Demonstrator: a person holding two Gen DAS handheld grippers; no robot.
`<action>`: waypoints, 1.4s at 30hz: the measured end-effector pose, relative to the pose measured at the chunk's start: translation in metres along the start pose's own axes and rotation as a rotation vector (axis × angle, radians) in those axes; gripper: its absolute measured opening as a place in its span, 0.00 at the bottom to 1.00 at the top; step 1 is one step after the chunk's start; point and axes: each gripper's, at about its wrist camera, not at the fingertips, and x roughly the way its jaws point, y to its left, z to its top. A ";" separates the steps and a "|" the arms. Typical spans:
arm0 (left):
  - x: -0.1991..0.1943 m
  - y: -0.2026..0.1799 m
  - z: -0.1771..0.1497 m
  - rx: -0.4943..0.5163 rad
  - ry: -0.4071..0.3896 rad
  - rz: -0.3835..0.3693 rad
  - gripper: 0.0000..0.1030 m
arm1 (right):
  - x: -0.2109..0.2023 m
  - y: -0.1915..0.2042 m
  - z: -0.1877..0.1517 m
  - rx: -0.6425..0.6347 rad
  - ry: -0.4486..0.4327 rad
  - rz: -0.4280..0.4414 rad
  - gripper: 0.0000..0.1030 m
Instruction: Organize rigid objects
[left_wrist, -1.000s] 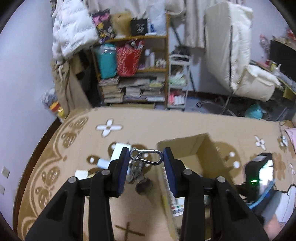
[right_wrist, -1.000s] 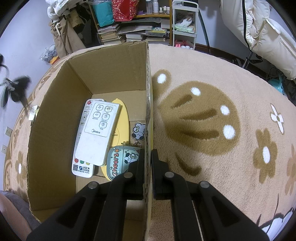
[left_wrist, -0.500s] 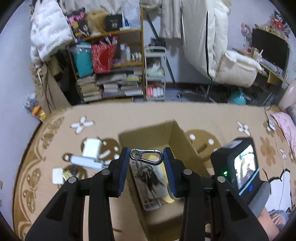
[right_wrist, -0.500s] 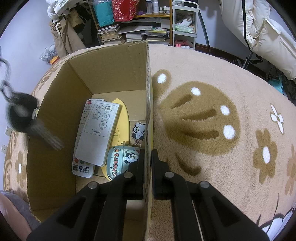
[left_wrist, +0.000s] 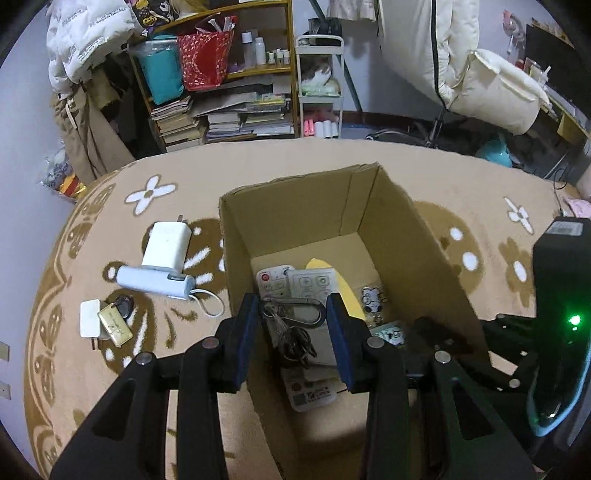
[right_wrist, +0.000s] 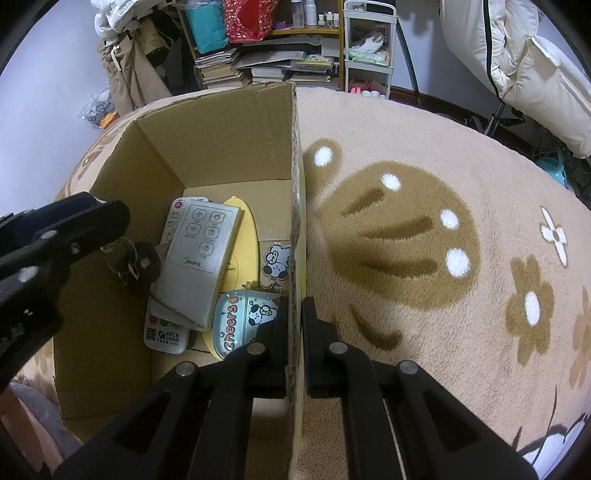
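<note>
My left gripper (left_wrist: 291, 314) is shut on the carabiner of a key bunch (left_wrist: 291, 334), whose keys hang down inside the open cardboard box (left_wrist: 406, 229). In the right wrist view the left gripper (right_wrist: 55, 236) enters from the left, with the key bunch (right_wrist: 129, 258) dangling just above the box floor beside a white remote (right_wrist: 199, 258). My right gripper (right_wrist: 294, 314) is shut on the right wall of the cardboard box (right_wrist: 221, 140). Also in the box are a yellow flat item (right_wrist: 245, 240), a blue "cheers" case (right_wrist: 243, 317) and a panda charm (right_wrist: 275, 258).
On the carpet left of the box lie a white charger (left_wrist: 166, 245), a pale power bank (left_wrist: 153, 282) with a cable, a small white adapter (left_wrist: 90, 319), a gold tag (left_wrist: 114, 325) and a black fob (left_wrist: 123, 304). A cluttered shelf (left_wrist: 221, 74) and a chair (left_wrist: 480, 74) stand behind.
My left gripper carried the key bunch rightwards from above the carpet to over the box and down into it. The right gripper kept its hold on the box wall.
</note>
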 end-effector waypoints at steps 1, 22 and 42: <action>0.000 0.001 0.000 0.004 0.009 0.010 0.35 | 0.000 0.000 0.000 0.000 0.000 0.000 0.07; -0.021 0.096 0.013 -0.146 -0.094 0.188 0.99 | 0.000 0.001 0.000 -0.002 0.000 -0.001 0.07; 0.049 0.173 -0.016 -0.376 0.027 0.205 0.98 | 0.000 0.001 0.000 -0.001 0.000 -0.002 0.07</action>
